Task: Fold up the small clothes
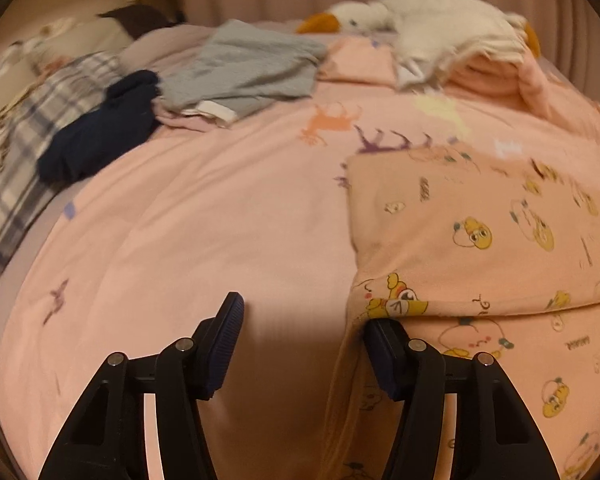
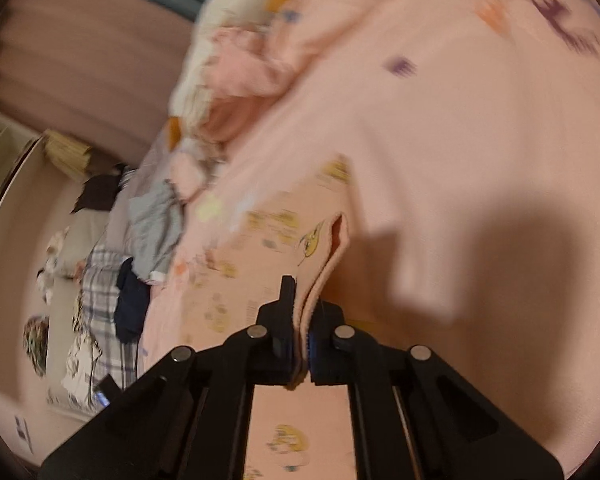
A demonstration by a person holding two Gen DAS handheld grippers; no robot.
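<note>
A small pink garment (image 1: 480, 232) printed with yellow cartoon ducks lies on the pink bedsheet (image 1: 220, 220), its upper layer folded over. My left gripper (image 1: 306, 340) stands open at the garment's left edge. Its right finger (image 1: 384, 356) is tucked against the hanging fabric, and only sheet shows between the jaws. In the right wrist view the same garment (image 2: 268, 240) is lifted by a doubled edge. My right gripper (image 2: 302, 320) is shut on that edge, with the pink fabric pinched between its pads.
A grey garment (image 1: 244, 68), a navy one (image 1: 100, 136) and a plaid cloth (image 1: 28, 148) lie at the far left of the bed. A white goose plush (image 1: 420, 24) and a crumpled pink blanket (image 1: 500, 76) sit at the back right. Curtains hang behind.
</note>
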